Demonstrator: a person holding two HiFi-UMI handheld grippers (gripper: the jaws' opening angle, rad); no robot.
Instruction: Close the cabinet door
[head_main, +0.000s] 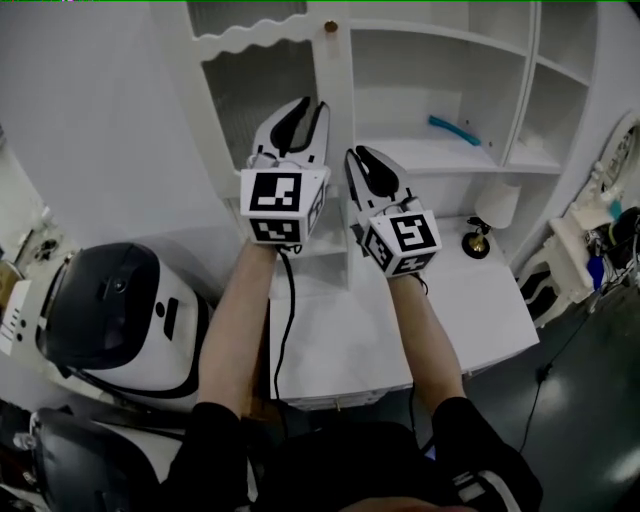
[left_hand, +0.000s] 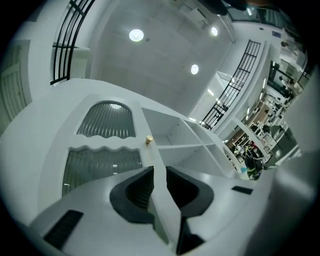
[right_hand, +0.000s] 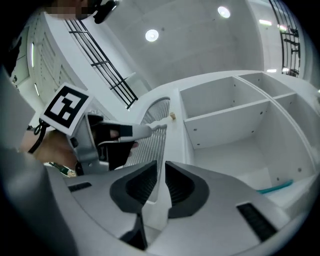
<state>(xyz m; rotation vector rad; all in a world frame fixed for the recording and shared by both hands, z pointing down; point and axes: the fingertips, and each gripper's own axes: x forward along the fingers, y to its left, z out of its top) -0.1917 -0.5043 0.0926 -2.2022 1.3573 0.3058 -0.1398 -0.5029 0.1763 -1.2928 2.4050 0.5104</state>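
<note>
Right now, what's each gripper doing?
Left gripper: closed on the edge of the white ribbed-glass cabinet door.
Right gripper: closed on the same door edge.

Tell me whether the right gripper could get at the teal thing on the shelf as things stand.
Probably yes, once it lets go. The right gripper is shut on the edge of the cabinet door, but the teal thing lies on an open shelf to its right, nothing in front.
</note>
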